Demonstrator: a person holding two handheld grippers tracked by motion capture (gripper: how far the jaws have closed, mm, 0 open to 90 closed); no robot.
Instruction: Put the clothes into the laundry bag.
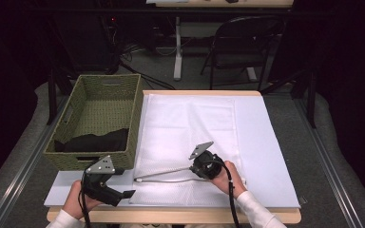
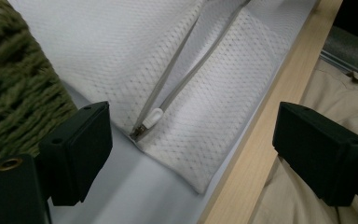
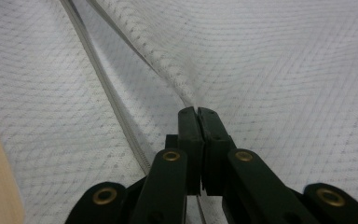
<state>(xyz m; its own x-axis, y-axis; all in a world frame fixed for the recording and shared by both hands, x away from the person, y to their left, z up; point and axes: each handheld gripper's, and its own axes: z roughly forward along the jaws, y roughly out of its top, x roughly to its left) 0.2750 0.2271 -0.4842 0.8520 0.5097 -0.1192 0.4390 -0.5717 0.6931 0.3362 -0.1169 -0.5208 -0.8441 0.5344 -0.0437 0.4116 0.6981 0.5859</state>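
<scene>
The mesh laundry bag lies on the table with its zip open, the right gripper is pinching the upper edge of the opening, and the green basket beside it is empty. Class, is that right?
Not quite. The green basket is not empty: the high view shows a dark cloth inside. The mesh laundry bag is unzipped, and the right gripper does pinch its edge.

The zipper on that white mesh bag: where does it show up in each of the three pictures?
High view: the zipper lies open as a narrow V near the table's front edge, running left from the right tongs.
Left gripper view: its two tapes run down from the top to the white pull at centre.
Right gripper view: upper left, running toward the shut tongs.
Shared landmark: the white mesh bag.
</scene>
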